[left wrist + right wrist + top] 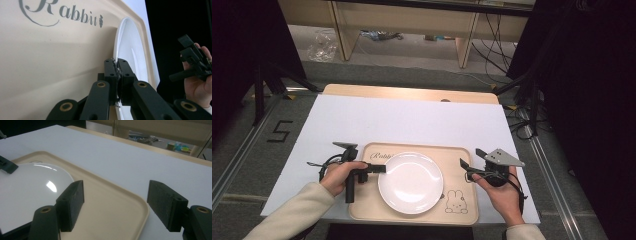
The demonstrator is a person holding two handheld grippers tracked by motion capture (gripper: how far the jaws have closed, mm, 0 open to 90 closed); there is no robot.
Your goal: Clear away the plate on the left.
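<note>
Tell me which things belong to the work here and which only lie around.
In use:
- plate, its rim pinched by the left gripper
- tray under it
- right gripper, jaws open at the tray's edge

Lying about:
- plastic wrap on the floor
- cables

A round white ceramic plate lay in a beige plastic tray on the white-covered tabletop. The left gripper met the plate's left rim; the right gripper hovered over the tray's right edge.
</note>
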